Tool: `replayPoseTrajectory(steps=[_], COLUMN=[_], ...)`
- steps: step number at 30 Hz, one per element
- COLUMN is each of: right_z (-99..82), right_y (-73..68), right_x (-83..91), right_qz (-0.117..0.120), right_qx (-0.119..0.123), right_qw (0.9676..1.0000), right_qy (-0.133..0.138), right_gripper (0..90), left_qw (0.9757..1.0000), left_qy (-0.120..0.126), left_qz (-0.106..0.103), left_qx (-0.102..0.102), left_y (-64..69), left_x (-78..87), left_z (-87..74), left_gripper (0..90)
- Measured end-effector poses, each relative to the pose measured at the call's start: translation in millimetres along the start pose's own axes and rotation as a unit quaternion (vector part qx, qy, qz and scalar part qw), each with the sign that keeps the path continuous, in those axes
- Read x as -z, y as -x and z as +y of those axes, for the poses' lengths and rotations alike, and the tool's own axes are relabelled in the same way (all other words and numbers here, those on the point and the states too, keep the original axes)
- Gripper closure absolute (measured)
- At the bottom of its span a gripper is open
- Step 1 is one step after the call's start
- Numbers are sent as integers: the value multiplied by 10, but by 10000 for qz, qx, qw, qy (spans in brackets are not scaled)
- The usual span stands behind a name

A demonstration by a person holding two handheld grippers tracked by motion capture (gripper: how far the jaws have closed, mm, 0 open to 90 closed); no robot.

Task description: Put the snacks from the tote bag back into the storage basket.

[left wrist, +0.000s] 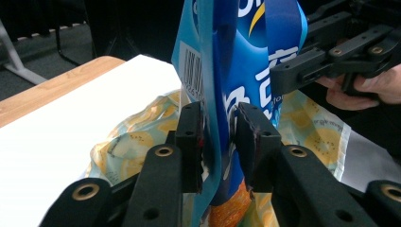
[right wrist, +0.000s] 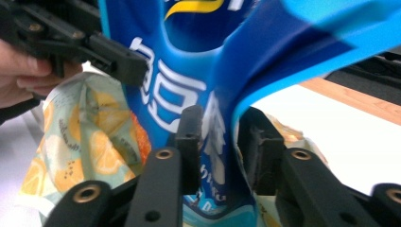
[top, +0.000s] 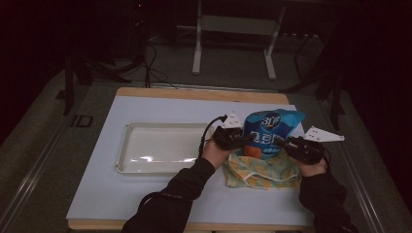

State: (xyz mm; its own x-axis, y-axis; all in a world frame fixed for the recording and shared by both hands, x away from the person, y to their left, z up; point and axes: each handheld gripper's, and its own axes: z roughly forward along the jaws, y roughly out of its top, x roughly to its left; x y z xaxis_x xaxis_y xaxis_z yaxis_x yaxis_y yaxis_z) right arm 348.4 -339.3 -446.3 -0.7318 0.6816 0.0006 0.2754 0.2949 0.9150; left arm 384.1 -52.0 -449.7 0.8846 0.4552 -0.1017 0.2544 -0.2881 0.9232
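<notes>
Blue bag pinched upright by left claw and right claw; next, probably carry to tray at nine o'clock.

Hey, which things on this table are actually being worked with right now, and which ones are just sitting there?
In use:
- blue snack bag, held upright from both sides
- left gripper and right gripper, each shut on it
- fruit-print bag, directly under it

Lying about:
- white tray, empty, to the left
</notes>
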Motion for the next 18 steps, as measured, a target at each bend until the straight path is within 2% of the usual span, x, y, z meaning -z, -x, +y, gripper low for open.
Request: replayPoseTrajectory(steps=[3, 6, 8, 10, 18], right_z=[1, 9, 21, 36, 70], right_y=[-6, -9, -25, -43, -71], right_x=[-4, -20, -27, -33, -44], right_qz=[-19, 29, -18, -65, -160], right_qx=[-17, -95, -45, 7, -37], right_qw=[10000, 10000, 10000, 10000, 9998], right_qy=[6, 11, -27, -62, -139], right_gripper=[784, 836, 857, 870, 878], left_qw=[10000, 10000, 9999, 9999, 9998], left_qy=[-24, -22, -1, -4, -84], left_qz=[43, 87, 81, 90, 151], left_qx=[-28, 34, 64, 90, 64], left_y=[11, 20, 21, 20, 38], left_x=[4, -1, -3, -2, -4], left_z=[2, 1, -5, -4, 24], left_gripper=[747, 795, 817, 834, 864])
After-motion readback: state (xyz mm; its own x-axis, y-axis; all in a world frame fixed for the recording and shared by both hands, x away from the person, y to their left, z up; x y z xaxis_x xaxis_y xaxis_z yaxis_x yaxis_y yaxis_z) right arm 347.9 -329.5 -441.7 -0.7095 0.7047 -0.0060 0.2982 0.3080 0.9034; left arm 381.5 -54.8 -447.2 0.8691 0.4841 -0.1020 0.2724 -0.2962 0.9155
